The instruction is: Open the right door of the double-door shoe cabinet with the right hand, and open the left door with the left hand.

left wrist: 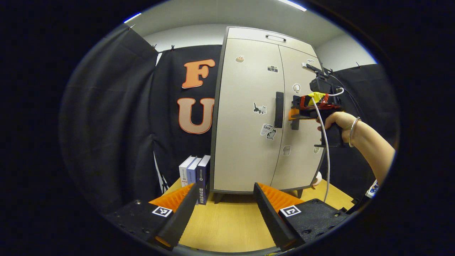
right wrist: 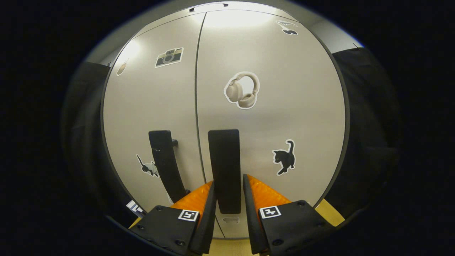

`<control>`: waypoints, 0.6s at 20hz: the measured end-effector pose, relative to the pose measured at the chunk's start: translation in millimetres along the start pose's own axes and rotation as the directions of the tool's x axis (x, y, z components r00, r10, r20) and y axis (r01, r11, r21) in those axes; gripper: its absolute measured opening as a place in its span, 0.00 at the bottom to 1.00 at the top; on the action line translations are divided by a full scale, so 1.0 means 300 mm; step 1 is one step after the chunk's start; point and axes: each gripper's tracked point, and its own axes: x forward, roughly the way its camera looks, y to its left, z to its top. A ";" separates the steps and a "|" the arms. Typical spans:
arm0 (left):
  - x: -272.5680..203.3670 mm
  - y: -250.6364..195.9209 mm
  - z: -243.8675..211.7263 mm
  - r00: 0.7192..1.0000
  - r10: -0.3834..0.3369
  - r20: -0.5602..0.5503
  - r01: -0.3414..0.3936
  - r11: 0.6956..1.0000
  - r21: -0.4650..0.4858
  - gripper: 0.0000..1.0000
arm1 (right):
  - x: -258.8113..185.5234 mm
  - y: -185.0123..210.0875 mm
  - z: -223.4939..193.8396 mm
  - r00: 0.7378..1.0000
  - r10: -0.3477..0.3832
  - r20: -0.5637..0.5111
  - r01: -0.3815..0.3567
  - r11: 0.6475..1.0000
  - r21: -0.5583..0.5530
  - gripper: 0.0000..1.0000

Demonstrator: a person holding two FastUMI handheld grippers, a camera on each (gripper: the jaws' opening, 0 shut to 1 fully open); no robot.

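1. Cabinet: tall beige double-door shoe cabinet stands on the wooden tabletop, both doors closed.
2. Right tool is clamped on the right door's black bar handle.
3. Left tool is spread apart, well short of the cabinet.

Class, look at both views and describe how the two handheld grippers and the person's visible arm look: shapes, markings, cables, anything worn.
The left gripper has two wedge-shaped ribbed fingers on black blocks, each with a square black-and-white marker. The right gripper is built alike. From the left gripper view, the right gripper has a pistol grip, red and yellow parts and a white cable. The hand wears a thin bracelet; the forearm is bare.
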 end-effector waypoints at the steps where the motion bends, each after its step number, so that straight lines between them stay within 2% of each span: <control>1: -0.005 0.007 0.001 1.000 0.007 0.001 -0.007 1.000 -0.003 0.95 | 0.011 -0.001 -0.016 1.000 -0.011 0.013 0.011 1.000 -0.003 0.39; 3: -0.017 0.028 0.001 1.000 0.025 0.003 -0.025 1.000 0.001 0.95 | 0.010 -0.002 -0.022 1.000 -0.017 0.011 0.017 1.000 -0.008 0.38; 5: -0.022 0.042 -0.002 0.999 0.040 0.000 -0.040 0.999 -0.004 0.95 | 0.002 -0.003 -0.027 1.000 -0.014 0.003 0.014 1.000 0.001 0.28; 6: -0.030 0.047 -0.002 0.999 0.048 -0.002 -0.048 0.999 -0.005 0.95 | 0.001 -0.007 -0.033 1.000 -0.011 0.000 0.011 1.000 0.001 0.28; 7: -0.042 0.055 -0.002 0.998 0.057 -0.001 -0.057 0.998 -0.006 0.95 | -0.015 -0.005 -0.032 1.000 -0.007 0.000 0.007 1.000 0.001 0.20; 12: -0.082 0.048 0.003 0.998 0.063 0.006 -0.063 0.998 -0.001 0.95 | -0.092 -0.015 -0.030 1.000 0.025 -0.006 -0.025 1.000 -0.015 0.20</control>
